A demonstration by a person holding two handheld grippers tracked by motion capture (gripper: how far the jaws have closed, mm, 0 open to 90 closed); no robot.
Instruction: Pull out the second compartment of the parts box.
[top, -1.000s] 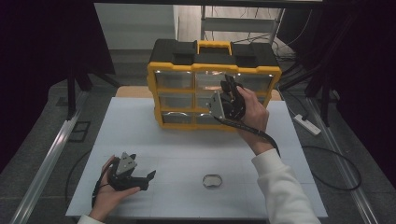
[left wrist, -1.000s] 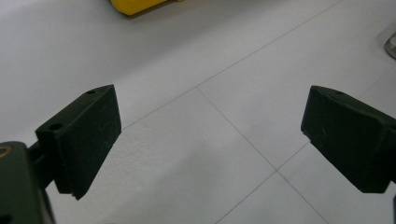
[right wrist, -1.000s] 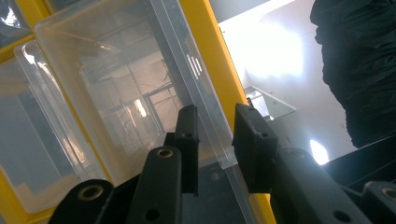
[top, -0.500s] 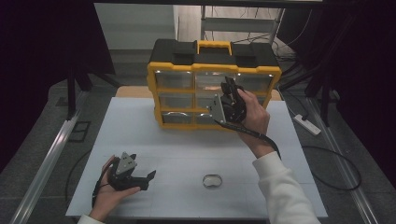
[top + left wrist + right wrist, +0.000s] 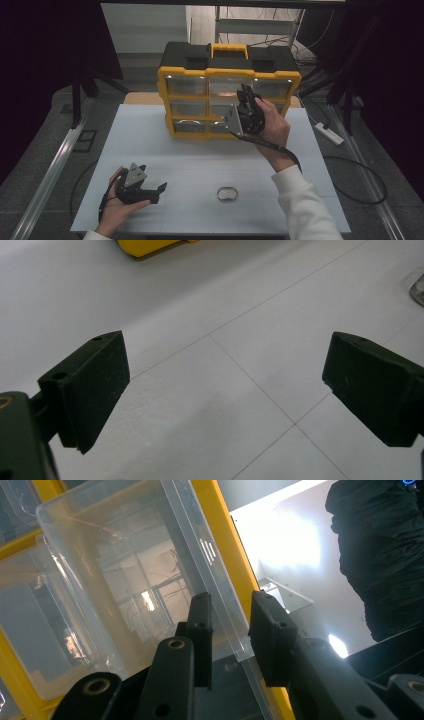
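Nearest, well in front of the yellow organizer (image 5: pixel 230 80), the left claw (image 5: pixel 159 189) rests apart on the table (image 5: pixel 190 165). At the organizer's front, the right claw (image 5: pixel 230 630) straddles a clear drawer (image 5: pixel 150 580) wall; whether it is clamped I cannot tell. Pull straight outward, evenly.

The right tool (image 5: pixel 243 96) has shifted only slightly at the front of the yellow drawer cabinet (image 5: pixel 184 132), the hand (image 5: pixel 270 127) behind it sitting a touch nearer the cabinet's right side than a second ago. No other difference shows between the earlier high views and this one.
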